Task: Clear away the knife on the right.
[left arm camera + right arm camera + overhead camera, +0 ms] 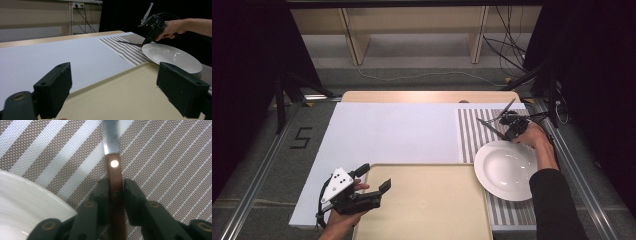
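Your right claw (pixel 116 192) grips the knife (pixel 114 167) by its brown handle; the knife lies on the striped placemat (pixel 162 157), just beside the white plate (pixel 27 200). Your left claw (pixel 113 90) hangs open over the beige tray (pixel 120 97).

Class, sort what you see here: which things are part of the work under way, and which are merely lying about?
In the job:
knife, clamped by the right gripper
striped placemat beneath it
white plate beside it

Lying about:
beige tray, under the open left gripper
white sheet
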Motion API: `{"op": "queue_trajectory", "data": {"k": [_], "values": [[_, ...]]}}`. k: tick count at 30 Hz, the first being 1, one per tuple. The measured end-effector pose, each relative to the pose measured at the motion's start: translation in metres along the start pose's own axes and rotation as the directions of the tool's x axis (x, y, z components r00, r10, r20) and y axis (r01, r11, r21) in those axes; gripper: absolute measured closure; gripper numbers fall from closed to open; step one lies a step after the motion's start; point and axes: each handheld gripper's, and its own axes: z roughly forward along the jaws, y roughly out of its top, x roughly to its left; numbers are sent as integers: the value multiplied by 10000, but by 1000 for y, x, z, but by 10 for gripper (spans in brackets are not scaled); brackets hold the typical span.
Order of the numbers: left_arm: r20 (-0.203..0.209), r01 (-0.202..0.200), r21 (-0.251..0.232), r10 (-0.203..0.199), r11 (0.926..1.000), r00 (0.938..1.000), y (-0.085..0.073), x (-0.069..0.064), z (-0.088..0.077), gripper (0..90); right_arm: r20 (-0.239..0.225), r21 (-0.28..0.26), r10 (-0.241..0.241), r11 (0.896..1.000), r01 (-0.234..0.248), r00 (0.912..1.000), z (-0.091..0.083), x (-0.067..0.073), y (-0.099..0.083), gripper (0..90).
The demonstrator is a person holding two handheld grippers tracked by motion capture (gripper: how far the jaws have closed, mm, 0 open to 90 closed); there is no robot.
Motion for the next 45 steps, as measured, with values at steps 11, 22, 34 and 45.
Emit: {"op": "queue_trajectory", "data": {"k": [11, 22, 34, 45], "values": [[9, 40, -13, -40, 10000, 10000, 0, 0, 0, 128, 452, -184, -313, 9993, 322, 9985, -1, 3, -1, 775], [-57, 23, -48, -23, 10000, 10000, 1, 1, -1, 129, 1836, -1615, 153, 9868, 149, 9829, -26, -4, -7, 777], [-147, 3, -63, -4, 10000, 9999, 1, 2, -1, 129, 1284, -3652, 250, 9306, 239, 9914, -69, 28, -18, 776], [-153, -50, -67, 49, 10000, 9999, 1, 1, -1, 128, 540, -4805, 32, 8767, 232, 9985, -86, 70, -37, 776]]}}
